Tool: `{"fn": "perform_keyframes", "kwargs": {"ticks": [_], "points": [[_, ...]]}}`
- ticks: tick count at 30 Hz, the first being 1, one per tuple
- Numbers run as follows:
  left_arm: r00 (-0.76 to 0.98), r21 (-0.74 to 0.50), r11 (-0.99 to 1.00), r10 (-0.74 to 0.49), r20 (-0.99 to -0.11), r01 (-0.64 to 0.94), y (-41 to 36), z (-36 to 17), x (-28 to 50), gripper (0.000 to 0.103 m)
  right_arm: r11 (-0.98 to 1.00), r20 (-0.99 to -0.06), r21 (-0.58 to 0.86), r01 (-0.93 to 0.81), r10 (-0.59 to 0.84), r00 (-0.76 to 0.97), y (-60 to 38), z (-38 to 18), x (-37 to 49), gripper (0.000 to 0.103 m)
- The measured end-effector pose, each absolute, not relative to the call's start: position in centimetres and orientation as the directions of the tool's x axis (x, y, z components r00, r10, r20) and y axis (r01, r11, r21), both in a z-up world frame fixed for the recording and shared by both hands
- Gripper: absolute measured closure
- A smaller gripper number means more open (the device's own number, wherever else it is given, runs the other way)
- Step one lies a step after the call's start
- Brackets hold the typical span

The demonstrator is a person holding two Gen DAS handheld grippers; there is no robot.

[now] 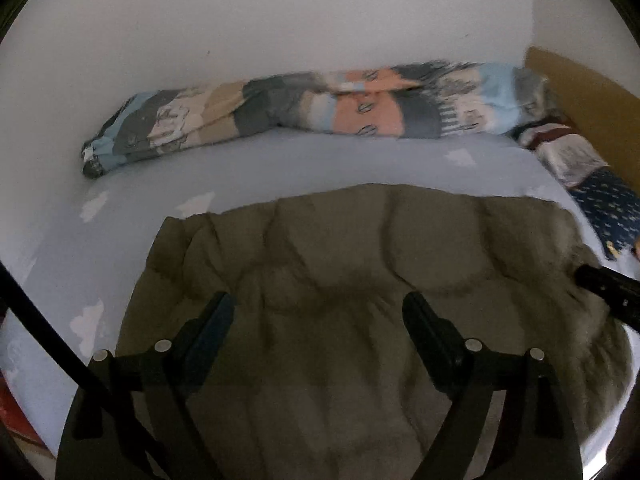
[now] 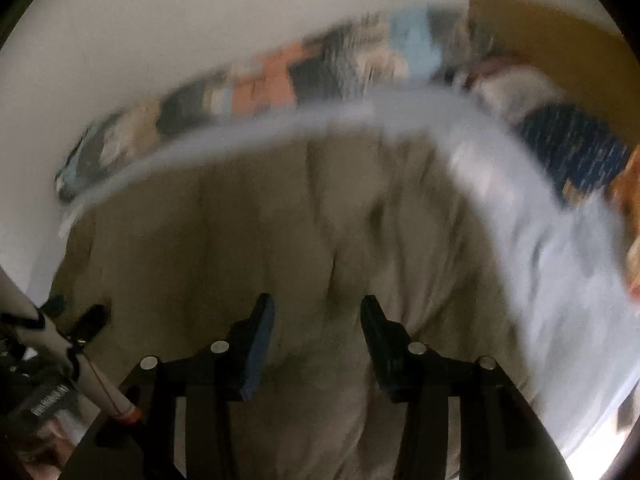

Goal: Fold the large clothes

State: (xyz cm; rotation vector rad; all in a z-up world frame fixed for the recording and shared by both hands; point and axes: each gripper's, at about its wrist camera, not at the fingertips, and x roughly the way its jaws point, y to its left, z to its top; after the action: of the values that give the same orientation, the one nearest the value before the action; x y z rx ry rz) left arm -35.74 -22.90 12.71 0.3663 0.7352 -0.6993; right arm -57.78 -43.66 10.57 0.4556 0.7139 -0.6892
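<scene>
Black jaws — silver screws, blue pad

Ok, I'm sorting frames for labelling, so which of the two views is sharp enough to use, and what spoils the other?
Left wrist view: mostly sharp, dim; the olive garment and patterned duvet read clearly, with slight smear at the right edge. Right wrist view: heavy motion blur streaks the bedding and garment; only the right gripper stays crisp. Fisheye bending in both.

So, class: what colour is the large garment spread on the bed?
The garment is a dull olive-brown, plain with no pattern. It shows best in the left wrist view.
</scene>
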Motion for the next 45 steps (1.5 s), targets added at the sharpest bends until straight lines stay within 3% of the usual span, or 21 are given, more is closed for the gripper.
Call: {"fn": "perform_keyframes", "kwargs": {"ticks": [6, 11, 20, 26, 29, 31, 38, 45], "points": [[0.425, -0.021, 0.76, -0.385, -0.819, 0.649, -24.0, 8.2, -30.9, 0.014, 0.629, -0.799, 0.197, 0.752, -0.342, 0.495, -48.6, 6.8, -54.3, 0.053], [0.466, 0.007, 0.758, -0.393, -0.793, 0.652, -23.7, 9.0, -31.4, 0.014, 0.605, -0.83, 0.204, 0.77, -0.31, 0.464, -48.9, 5.3, -53.0, 0.052], [0.551, 0.048, 0.759, -0.426, -0.717, 0.65, -16.7, 12.5, -37.7, 0.014, 0.566, -0.776, 0.219, 0.795, -0.393, 0.493, -43.7, 10.7, -60.3, 0.052], [0.504, 0.064, 0.791, -0.324, -0.801, 0.609, -13.6, 8.1, -39.3, 0.014, 0.469, -0.827, 0.268, 0.842, -0.335, 0.451, -39.3, 7.1, -66.2, 0.052], [0.516, 0.071, 0.792, -0.324, -0.793, 0.606, -13.6, 7.2, -39.3, 0.012, 0.45, -0.859, 0.287, 0.845, -0.27, 0.435, -40.6, 4.9, -65.7, 0.051], [0.546, 0.098, 0.781, -0.335, -0.768, 0.617, -13.2, 8.5, -40.4, 0.012, 0.476, -0.877, 0.272, 0.837, -0.236, 0.419, -40.8, 3.7, -64.6, 0.045], [0.614, 0.082, 0.764, -0.445, -0.652, 0.64, -6.6, 14.0, -47.7, 0.012, 0.59, -0.75, 0.222, 0.776, -0.405, 0.523, -32.5, 10.5, -66.4, 0.045], [0.69, 0.15, 0.769, -0.445, -0.572, 0.621, -0.5, 17.6, -53.4, 0.012, 0.691, -0.664, 0.222, 0.687, -0.409, 0.626, -21.7, 14.9, -68.8, 0.04]]}}
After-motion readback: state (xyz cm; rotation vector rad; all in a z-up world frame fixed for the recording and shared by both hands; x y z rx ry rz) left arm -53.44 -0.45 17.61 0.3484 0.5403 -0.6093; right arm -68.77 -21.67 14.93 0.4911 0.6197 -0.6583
